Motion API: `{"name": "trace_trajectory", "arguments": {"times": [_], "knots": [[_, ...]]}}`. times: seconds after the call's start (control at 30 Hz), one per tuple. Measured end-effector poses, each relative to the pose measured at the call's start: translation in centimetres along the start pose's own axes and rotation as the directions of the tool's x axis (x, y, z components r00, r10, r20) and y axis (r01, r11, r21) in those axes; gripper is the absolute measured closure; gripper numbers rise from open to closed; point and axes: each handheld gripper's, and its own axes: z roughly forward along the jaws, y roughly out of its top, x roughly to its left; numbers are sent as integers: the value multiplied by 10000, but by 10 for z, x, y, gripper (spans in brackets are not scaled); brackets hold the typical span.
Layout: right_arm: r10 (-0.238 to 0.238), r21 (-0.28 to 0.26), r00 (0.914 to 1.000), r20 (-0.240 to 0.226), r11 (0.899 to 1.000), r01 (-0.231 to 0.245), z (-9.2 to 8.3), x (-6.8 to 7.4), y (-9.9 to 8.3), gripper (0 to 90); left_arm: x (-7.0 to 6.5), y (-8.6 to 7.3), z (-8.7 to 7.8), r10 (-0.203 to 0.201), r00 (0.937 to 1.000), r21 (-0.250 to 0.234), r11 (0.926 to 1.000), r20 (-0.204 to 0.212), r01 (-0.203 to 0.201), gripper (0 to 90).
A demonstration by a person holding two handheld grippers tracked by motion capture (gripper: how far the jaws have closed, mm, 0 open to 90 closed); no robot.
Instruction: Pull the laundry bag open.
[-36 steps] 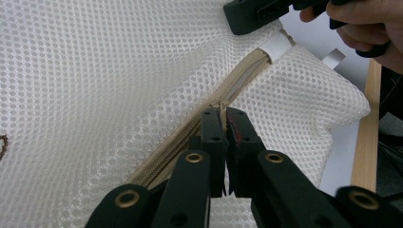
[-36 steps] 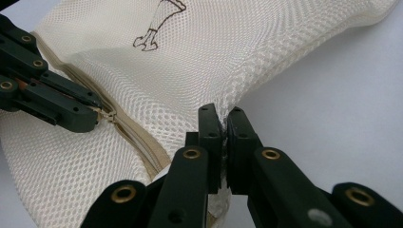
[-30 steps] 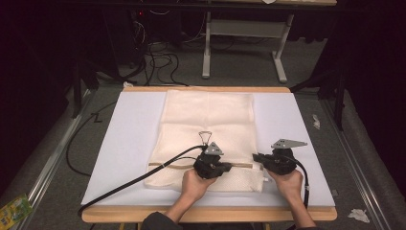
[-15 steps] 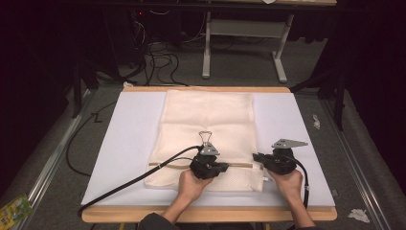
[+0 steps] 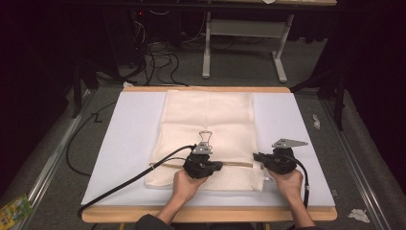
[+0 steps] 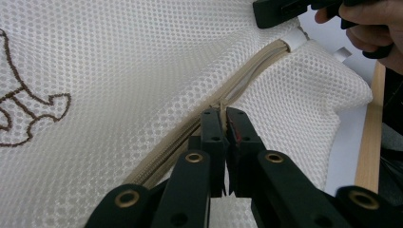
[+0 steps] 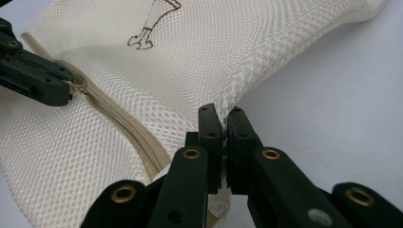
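Note:
A cream mesh bag (image 5: 207,115) lies flat on the white table mat (image 5: 124,143), with a beige zipper (image 6: 247,80) running across its near end. My left gripper (image 6: 222,114) is shut on the zipper pull (image 6: 220,104), about midway along the zipper (image 5: 234,164). My right gripper (image 7: 222,114) is shut on the bag's mesh edge beside the zipper's right end. In the high view the left gripper (image 5: 216,166) and the right gripper (image 5: 257,156) face each other. The right gripper view shows the left gripper (image 7: 66,92) at the pull (image 7: 80,88).
A brown line drawing (image 5: 205,136) is printed on the bag. The table's wooden front edge (image 5: 210,214) is close to both hands. The left gripper's cable (image 5: 129,184) trails off to the front left. Scraps lie on the floor (image 5: 359,214) to the right.
My left gripper has slid a little to the left along the zipper, still holding the pull. The right gripper has stayed where it was on the bag's edge.

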Motion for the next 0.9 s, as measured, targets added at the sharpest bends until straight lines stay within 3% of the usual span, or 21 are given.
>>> {"name": "trace_trajectory", "arguments": {"times": [0.9], "knots": [[56, -75, 9999, 85, 10000, -55, 0, -1, -1, 880, 11, -14, -18, -250, 9994, -209, 9995, -232, 245, 870]]}}
